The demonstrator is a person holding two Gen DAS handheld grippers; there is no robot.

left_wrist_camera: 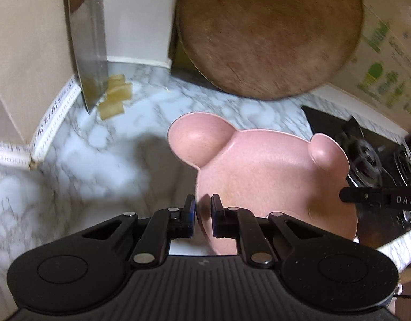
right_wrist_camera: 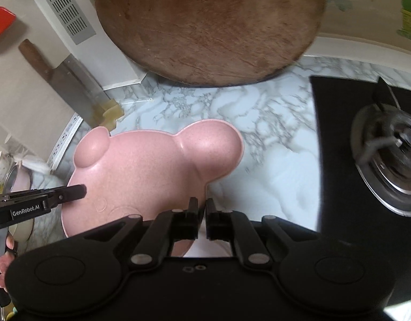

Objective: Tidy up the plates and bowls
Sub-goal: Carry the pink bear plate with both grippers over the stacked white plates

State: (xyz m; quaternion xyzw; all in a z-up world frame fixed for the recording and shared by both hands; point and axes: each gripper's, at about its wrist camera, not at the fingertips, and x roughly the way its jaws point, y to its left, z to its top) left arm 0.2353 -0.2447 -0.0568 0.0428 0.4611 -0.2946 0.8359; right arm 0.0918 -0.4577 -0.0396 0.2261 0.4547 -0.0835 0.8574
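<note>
A pink plate (left_wrist_camera: 272,176) shaped like a bear's head, with two round ear wells, is held above the marble-patterned counter (left_wrist_camera: 103,155); all its compartments are seen empty; the surface is matte, finely speckled, with faint embossed circles near its near edge. The left gripper (left_wrist_camera: 203,208) is clamped on the plate's left rim, jaws nearly together, the thin rim pinched between them; the right gripper (right_wrist_camera: 202,211) is clamped on the plate's right rim, jaws pressed almost together on it. In each wrist view the opposite gripper's finger is seen reaching onto the plate from the side.

A round wooden cutting board (left_wrist_camera: 269,32), brown and scored, is leaned against the far wall; a steel cleaver (left_wrist_camera: 90,53) with a wooden handle is stood against the wall at far left, its tip beside pale yellow blocks (left_wrist_camera: 115,96) on the counter. A black glass hob (right_wrist_camera: 347,144) with a metal burner (right_wrist_camera: 387,157) is set into the counter at right. At the left edge of the right wrist view, dishes (right_wrist_camera: 15,176) are partly visible; their contents cannot be told.
</note>
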